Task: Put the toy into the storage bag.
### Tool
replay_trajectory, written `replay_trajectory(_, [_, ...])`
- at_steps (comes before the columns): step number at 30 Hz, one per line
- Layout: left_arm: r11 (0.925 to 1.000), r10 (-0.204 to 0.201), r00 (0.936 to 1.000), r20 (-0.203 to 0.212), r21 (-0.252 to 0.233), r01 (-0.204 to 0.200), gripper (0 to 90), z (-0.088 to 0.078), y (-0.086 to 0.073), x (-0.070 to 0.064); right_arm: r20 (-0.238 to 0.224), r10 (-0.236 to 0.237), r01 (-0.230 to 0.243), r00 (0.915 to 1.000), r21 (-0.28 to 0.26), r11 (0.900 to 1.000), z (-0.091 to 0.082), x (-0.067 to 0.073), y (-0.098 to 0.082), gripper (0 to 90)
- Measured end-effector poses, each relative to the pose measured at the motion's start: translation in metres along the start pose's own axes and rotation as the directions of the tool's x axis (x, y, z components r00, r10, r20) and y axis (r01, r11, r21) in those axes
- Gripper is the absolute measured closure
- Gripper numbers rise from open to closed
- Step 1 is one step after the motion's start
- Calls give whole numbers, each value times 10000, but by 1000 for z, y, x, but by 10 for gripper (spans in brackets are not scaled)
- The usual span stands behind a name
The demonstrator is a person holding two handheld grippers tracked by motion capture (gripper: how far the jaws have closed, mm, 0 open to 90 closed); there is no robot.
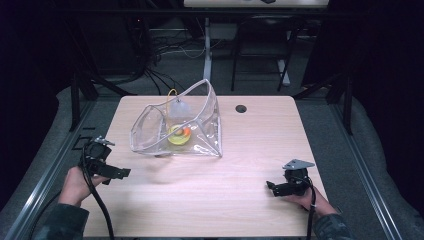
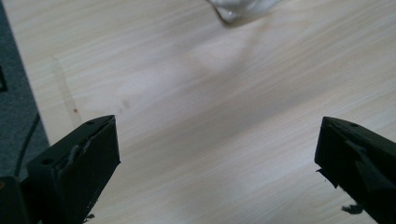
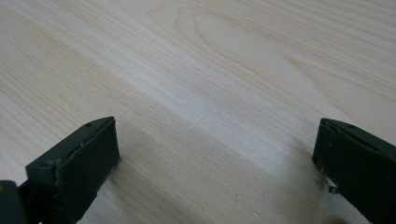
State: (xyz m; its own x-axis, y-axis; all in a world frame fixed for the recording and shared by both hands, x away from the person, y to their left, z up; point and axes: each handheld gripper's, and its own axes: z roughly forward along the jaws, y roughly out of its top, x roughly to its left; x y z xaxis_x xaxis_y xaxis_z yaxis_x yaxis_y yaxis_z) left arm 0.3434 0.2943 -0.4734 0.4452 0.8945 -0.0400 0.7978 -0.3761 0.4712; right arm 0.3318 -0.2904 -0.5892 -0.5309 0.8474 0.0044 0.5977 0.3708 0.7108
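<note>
Both tools are gaping wide and gripping nothing: the left tool (image 1: 120, 173) is hovering at the pale wooden bench's (image 1: 210, 200) left edge, the right tool (image 1: 271, 187) near its right. A clear crumpled plastic bag (image 1: 176, 126), holding a yellow-orange item (image 1: 179, 134), is sitting mid-bench, well apart from both.

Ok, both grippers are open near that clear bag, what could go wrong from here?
The clear plastic bag stands propped open and looks flimsy; a one-sided nudge from the left gripper could collapse or slide it. The yellow and orange item inside might then roll out. The right gripper is far away, so it may not steady the bag in time.
</note>
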Motion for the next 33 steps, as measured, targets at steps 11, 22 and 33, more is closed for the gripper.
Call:
replay_trajectory(11, [9990,-217,9978,632,399,192,0,29,-19,-2,2,-1,1,10000,-4,10000,0,0,0,0])
replay_trajectory(22, [9955,-933,9900,1054,255,912,0,58,-44,0,0,7,-7,10000,0,10000,0,0,0,0])
replay_trajectory(33, [9916,-1247,9908,529,413,1226,0,76,-54,4,19,13,-13,10000,8,10000,0,0,0,0])
